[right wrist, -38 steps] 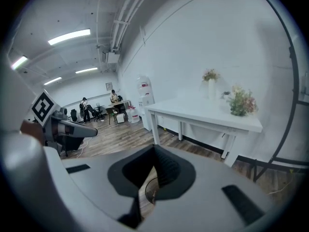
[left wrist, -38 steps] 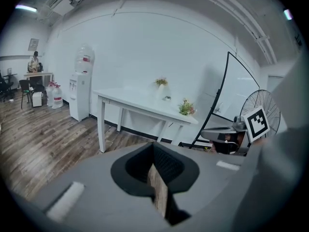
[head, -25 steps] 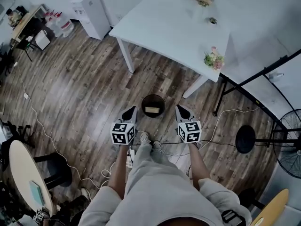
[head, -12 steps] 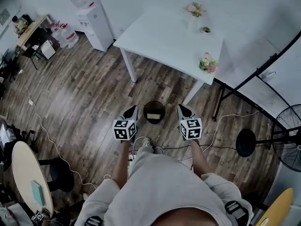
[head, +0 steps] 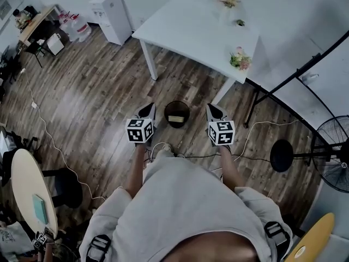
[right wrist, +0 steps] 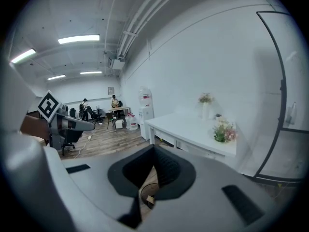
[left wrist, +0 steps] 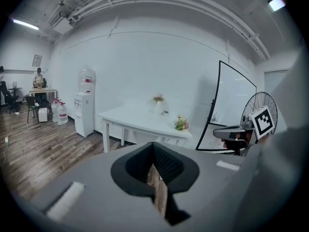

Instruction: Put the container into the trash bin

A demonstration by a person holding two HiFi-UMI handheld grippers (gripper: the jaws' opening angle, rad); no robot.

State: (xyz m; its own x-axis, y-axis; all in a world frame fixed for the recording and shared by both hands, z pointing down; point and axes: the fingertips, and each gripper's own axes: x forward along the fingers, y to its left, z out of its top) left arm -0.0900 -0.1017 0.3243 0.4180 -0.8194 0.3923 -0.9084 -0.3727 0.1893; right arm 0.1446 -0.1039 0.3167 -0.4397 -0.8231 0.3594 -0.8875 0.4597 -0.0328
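A black round trash bin (head: 177,113) stands on the wood floor just ahead of the person's feet. A tan container (head: 175,118) lies inside it. My left gripper (head: 147,111) hangs to the left of the bin and my right gripper (head: 214,111) to its right, both above the floor and apart from the bin. Each is shut with nothing between its fingers. In the right gripper view the bin (right wrist: 144,193) and the container (right wrist: 150,199) show through the gap below the shut jaws of the right gripper (right wrist: 154,149). In the left gripper view, only floor shows below the left gripper (left wrist: 153,146).
A white table (head: 202,37) with flowers (head: 238,60) stands beyond the bin. A black whiteboard frame (head: 283,86), a round stand base (head: 281,155) and a fan (head: 332,157) are at the right. Cables run over the floor (head: 82,91). A round table (head: 27,195) is at the left.
Both grippers have risen together, still shut and empty. The view has shifted, so the bin sits a little higher in the picture; the container stays inside it.
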